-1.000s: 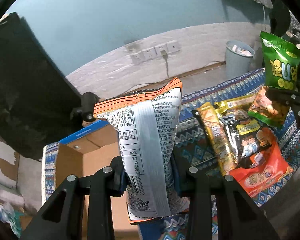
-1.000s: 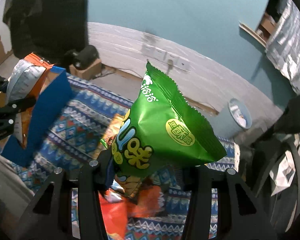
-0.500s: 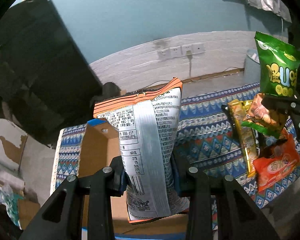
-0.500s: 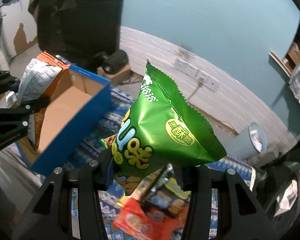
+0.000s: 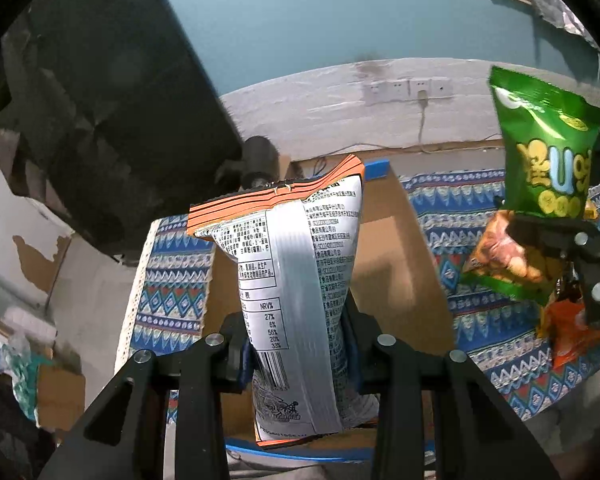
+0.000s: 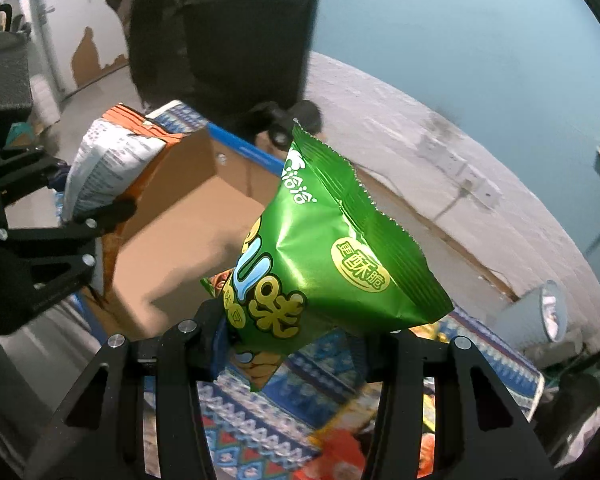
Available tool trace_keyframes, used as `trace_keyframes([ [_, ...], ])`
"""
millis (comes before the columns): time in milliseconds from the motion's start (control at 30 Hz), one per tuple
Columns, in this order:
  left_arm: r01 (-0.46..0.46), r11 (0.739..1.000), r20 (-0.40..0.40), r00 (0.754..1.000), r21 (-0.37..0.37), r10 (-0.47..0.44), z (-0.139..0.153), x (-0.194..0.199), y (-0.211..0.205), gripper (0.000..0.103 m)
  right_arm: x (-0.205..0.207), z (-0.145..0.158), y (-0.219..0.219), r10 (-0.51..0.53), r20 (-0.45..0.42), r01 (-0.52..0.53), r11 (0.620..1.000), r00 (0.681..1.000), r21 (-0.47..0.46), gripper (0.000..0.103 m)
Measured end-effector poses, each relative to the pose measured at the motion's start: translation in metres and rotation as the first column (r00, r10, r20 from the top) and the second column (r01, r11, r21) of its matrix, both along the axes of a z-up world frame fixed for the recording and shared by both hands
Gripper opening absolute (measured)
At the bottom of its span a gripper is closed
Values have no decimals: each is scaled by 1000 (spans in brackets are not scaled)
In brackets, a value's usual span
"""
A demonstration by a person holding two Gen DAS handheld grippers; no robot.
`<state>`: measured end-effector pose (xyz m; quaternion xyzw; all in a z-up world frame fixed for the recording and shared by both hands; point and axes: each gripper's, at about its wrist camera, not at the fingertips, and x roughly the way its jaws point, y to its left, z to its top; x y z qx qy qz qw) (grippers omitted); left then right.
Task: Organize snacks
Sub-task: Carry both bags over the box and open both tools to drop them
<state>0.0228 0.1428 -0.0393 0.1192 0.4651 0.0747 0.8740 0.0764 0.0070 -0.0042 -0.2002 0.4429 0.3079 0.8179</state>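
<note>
Clearly mid-carry: white pack (image 5: 300,280) with orange top seam pinched low in left tongs (image 5: 300,354), held upright right over the open box (image 5: 396,264); green bag (image 6: 324,264) clamped by its lower end in right tongs (image 6: 296,344), hanging just beside the box on the cloth side, not yet above the cardboard floor. Both tongs narrow and gripping, neither loose. By judgement, transport step nearly done for the pack, a little short for the bag. Next move likely: lower the pack between the box walls and let go near the bottom; bring the bag over the blue rim (image 6: 240,146) before dropping. Box interior bare as far as visible, so plenty of room inside. Edges to mind: near blue rim just under the pack's lower end, and the right wall standing between bag and box. Remaining snacks (image 5: 568,332) on the patterned cloth (image 5: 480,320) under the right tongs, well clear of the box. Dark bulk (image 5: 100,100) behind the box close to its far rim; little slack for overshooting there.
</note>
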Motion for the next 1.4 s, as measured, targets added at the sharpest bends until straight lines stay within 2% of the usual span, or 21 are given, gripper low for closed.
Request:
trace_keyframes([
  [200, -36, 999, -25, 999, 11, 36, -11, 0, 19, 36, 3, -13, 37, 61, -57, -61, 998, 997, 10, 47],
  [500, -84, 996, -81, 993, 8, 84, -30, 2, 46, 36, 9, -34, 66, 122, -149, -119, 992, 981, 30, 47],
  [600, -94, 995, -95, 991, 15, 95, -34, 3, 48, 39, 8, -40, 73, 138, -179, -133, 990, 974, 36, 49],
  [700, -101, 994, -96, 990, 39, 105, -37, 3, 49, 53, 7, -43, 75, 145, -213, -137, 989, 966, 52, 51],
  [767, -100, 994, -84, 991, 55, 104, -35, 3, 47, 66, 7, -46, 75, 142, -228, -134, 990, 963, 50, 55],
  [833, -96, 993, -74, 992, 62, 101, -33, 2, 46, 70, 8, -47, 75, 134, -222, -128, 991, 966, 42, 66],
  [933, -89, 994, -71, 993, 56, 93, -31, 1, 44, 70, 8, -44, 71, 128, -210, -122, 992, 969, 42, 72],
  [1233, -59, 997, -70, 996, 44, 62, -28, 0, 29, 70, 7, -32, 41, 89, -196, -81, 995, 977, 50, 75],
  [1400, -5, 999, -63, 998, 38, 8, -23, -3, 7, 70, 5, -31, 12, 54, -186, -51, 998, 981, 25, 77],
])
